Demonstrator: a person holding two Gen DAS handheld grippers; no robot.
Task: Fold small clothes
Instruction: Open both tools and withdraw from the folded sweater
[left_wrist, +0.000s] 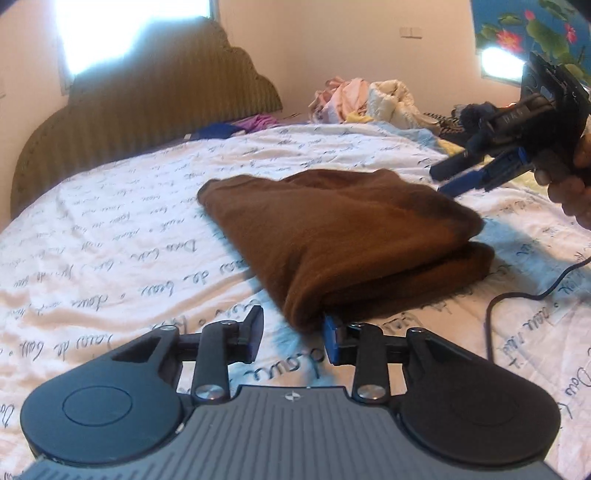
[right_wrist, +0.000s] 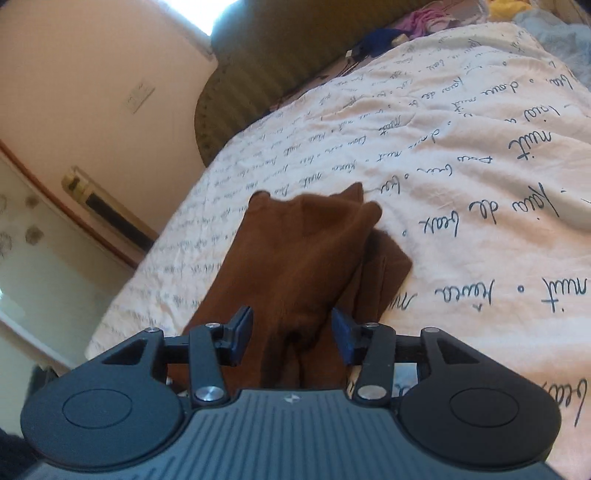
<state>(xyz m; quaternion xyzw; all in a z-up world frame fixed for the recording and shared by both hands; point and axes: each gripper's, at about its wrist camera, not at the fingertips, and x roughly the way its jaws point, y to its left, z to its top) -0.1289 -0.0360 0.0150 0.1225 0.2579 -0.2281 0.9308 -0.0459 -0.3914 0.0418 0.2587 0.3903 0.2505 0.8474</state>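
Spread across the bed, a script-printed sheet (left_wrist: 110, 229) gives the folded brown garment (left_wrist: 332, 236) a flat base, while the left gripper (left_wrist: 291, 336) and right gripper (right_wrist: 291, 332) flank it, jaws released, seemingly freeing the finished fold

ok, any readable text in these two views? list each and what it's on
"nuit", on the bed sheet, script print, upside down in the right wrist view.
"de", same sheet, same print.
Other script words on the sheet: too loose or blurred to read.
Lettering on the right claw body: blurred, unreadable.
Brown garment: no text.
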